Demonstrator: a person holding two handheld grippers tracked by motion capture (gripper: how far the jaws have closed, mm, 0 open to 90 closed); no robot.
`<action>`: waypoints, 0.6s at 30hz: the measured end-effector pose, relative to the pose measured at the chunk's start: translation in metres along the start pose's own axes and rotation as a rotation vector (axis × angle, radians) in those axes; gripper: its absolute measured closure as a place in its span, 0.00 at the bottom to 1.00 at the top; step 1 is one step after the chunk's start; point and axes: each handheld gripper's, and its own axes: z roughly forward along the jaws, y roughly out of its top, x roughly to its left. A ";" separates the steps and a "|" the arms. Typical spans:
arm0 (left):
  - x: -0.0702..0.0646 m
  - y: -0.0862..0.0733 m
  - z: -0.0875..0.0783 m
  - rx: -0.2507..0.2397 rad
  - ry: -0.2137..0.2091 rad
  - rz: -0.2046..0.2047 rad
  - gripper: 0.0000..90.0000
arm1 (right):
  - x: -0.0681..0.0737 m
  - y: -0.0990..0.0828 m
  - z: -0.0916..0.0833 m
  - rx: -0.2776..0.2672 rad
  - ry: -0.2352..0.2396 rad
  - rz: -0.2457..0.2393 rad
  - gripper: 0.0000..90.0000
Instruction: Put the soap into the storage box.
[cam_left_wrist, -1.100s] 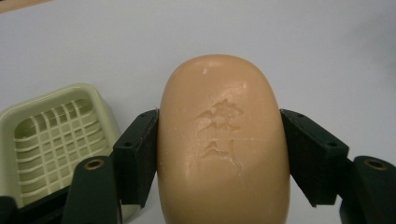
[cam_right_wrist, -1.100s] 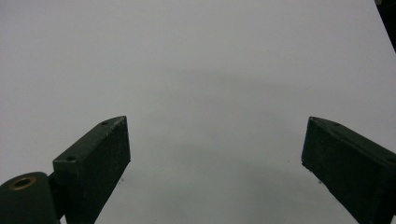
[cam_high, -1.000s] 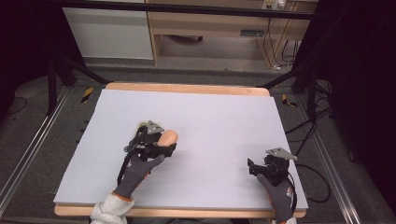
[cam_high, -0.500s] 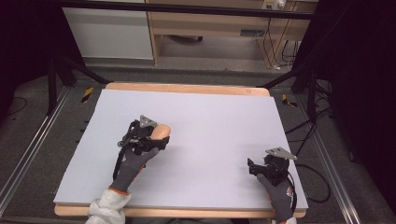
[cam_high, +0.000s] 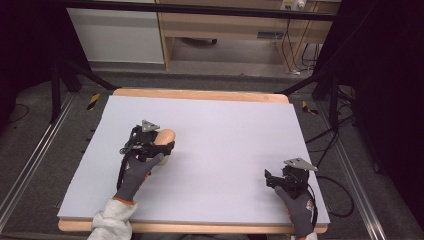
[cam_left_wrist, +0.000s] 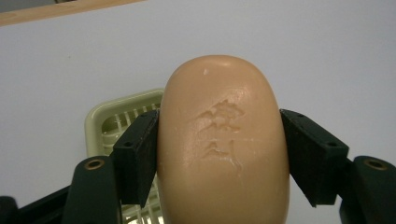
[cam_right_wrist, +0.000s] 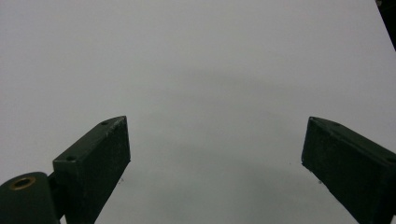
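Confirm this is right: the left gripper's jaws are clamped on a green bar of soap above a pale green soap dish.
One detail is wrong: the soap is peach-orange, not green. The left gripper view shows the left gripper with its jaws clamped on the bar's two sides, above the pale green soap dish.

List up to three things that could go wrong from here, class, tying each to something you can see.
1. The soap bar looks smooth and rounded, and the left tool pinches only its sides, so it might squirt out.
2. The pale green soap dish sits partly hidden beneath the bar, so a release could miss it.
3. The right tool rests open far away, unable to help.
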 end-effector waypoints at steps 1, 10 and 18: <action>0.001 0.000 0.000 0.000 0.002 -0.002 0.35 | 0.000 0.000 0.000 0.000 0.000 0.000 0.09; 0.011 0.001 0.005 -0.009 0.027 -0.027 0.35 | 0.000 0.000 0.000 0.000 0.000 0.005 0.09; 0.020 -0.001 0.014 0.001 0.043 -0.036 0.35 | 0.000 0.001 0.001 -0.001 0.000 0.003 0.09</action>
